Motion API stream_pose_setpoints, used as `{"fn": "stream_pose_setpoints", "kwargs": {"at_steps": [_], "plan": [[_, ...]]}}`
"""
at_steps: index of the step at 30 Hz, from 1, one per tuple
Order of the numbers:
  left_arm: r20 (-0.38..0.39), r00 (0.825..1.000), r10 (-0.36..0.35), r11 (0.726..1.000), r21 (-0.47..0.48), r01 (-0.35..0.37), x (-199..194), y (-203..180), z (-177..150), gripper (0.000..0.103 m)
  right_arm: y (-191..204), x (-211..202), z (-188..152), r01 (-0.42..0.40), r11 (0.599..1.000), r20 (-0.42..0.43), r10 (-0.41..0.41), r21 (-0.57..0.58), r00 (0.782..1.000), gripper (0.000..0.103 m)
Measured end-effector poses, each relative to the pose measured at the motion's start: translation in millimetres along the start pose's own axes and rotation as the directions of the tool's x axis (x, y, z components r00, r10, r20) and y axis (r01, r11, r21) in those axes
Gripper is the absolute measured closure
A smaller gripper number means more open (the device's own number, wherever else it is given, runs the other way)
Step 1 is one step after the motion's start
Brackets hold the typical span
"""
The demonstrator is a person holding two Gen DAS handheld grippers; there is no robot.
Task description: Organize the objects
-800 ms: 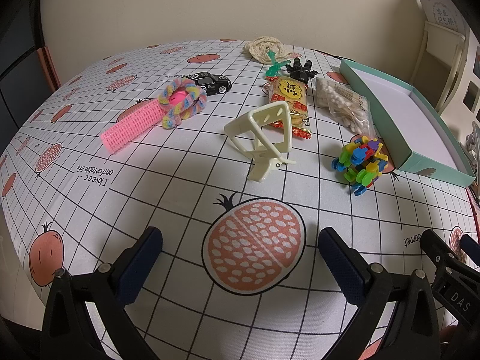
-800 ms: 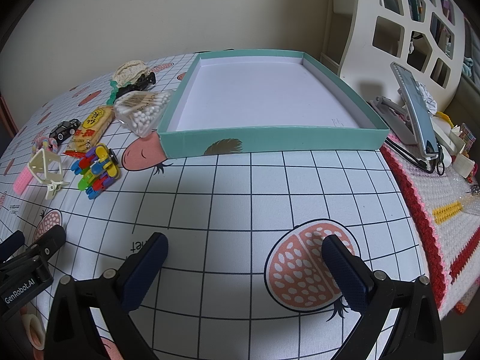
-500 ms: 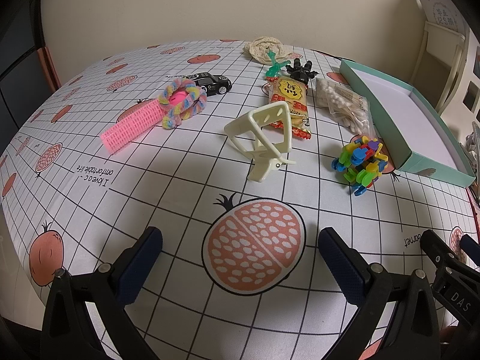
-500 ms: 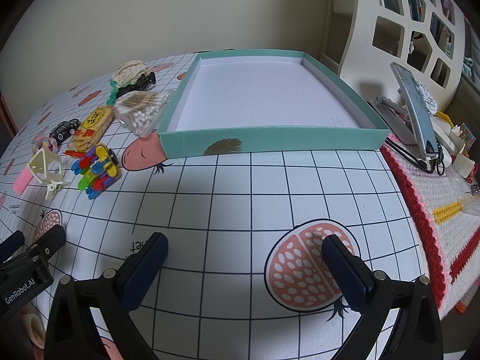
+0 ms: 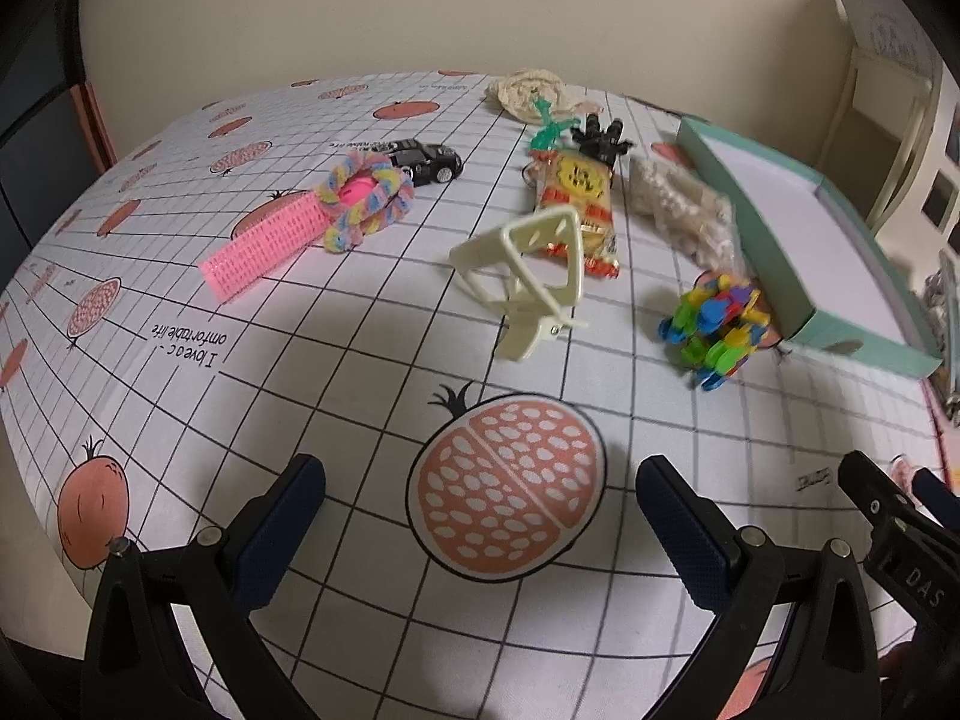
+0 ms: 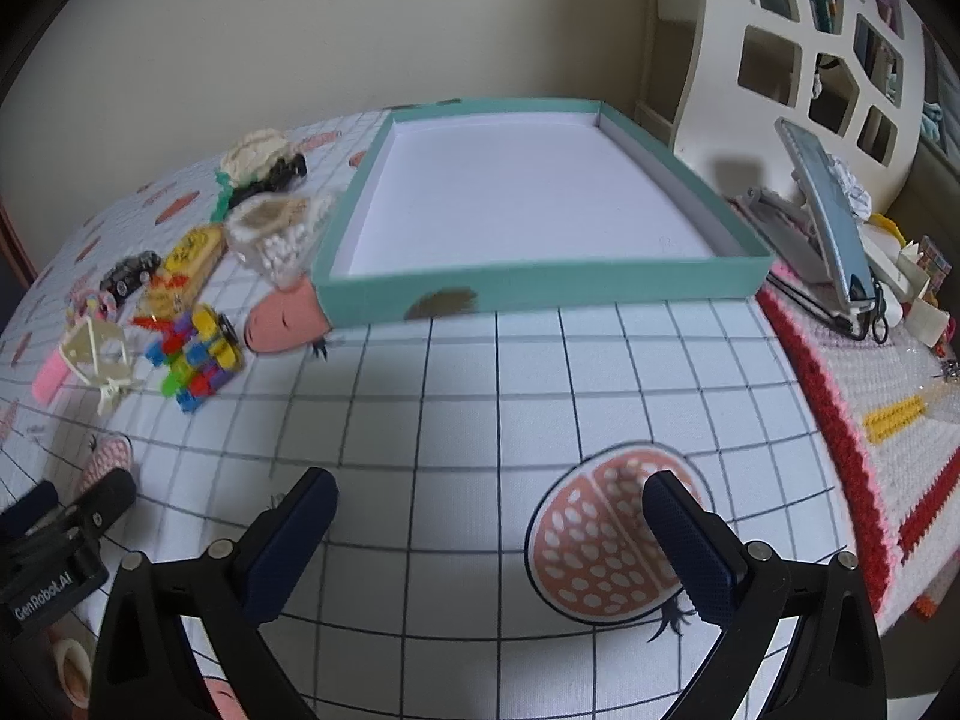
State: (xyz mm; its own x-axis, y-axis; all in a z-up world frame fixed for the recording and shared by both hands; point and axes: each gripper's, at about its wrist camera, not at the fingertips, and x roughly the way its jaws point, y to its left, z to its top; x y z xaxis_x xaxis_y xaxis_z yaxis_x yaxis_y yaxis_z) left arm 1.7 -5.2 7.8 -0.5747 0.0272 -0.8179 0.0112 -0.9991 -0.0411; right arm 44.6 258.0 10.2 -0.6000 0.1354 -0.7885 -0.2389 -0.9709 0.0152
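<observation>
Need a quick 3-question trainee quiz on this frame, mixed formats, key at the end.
1. True or false: the teal shallow cardboard box already holds some of the toys.
2. Which item lies closest to the box's near left corner? A) the multicoloured plastic building-block cluster B) the pink ridged hair roller C) the small black toy car
3. Fill in: the left gripper and the right gripper both have their jaws ____ and hold nothing.

Key: 1 false, its white floor is bare; 2 A; 3 open.
</observation>
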Motion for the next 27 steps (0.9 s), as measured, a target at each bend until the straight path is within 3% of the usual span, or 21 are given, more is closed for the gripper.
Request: {"fn": "stream_pose_setpoints", "kwargs": {"at_steps": [6, 12, 17, 20, 24, 27], "plan": [[0.021, 1.000, 0.006, 1.000, -0.010, -0.006, -20, 3, 22, 0.000, 22, -32, 36, -0.037, 0.996, 0.082, 0.044, -0.079, 0.996, 0.000], [-0.010, 1.000, 0.003, 1.000, -0.031, -0.003, -39, 23, 78, 0.000, 54, -58, 73, -0.089, 0.980, 0.105, 0.109, -0.180, 0.988, 0.000], [-0.052, 0.999, -0.013, 0.995, -0.097, 0.008, -40, 53, 122, 0.000, 74, -62, 92, -0.144, 0.965, 0.066, 0.162, -0.220, 0.985, 0.000], [-0.052, 0.999, 0.011, 0.997, -0.073, -0.015, -37, 57, 137, 0.000, 89, -55, 97, -0.167, 0.955, 0.022, 0.177, -0.246, 0.984, 0.000], [-0.076, 0.997, -0.020, 0.996, -0.089, 0.013, -26, 69, 155, 0.000, 105, -43, 102, -0.191, 0.945, -0.040, 0.188, -0.267, 0.981, 0.000], [-0.088, 0.996, 0.008, 0.997, -0.079, -0.015, -18, 75, 165, 0.001, 113, -34, 103, -0.207, 0.939, -0.079, 0.192, -0.277, 0.978, 0.000]]}}
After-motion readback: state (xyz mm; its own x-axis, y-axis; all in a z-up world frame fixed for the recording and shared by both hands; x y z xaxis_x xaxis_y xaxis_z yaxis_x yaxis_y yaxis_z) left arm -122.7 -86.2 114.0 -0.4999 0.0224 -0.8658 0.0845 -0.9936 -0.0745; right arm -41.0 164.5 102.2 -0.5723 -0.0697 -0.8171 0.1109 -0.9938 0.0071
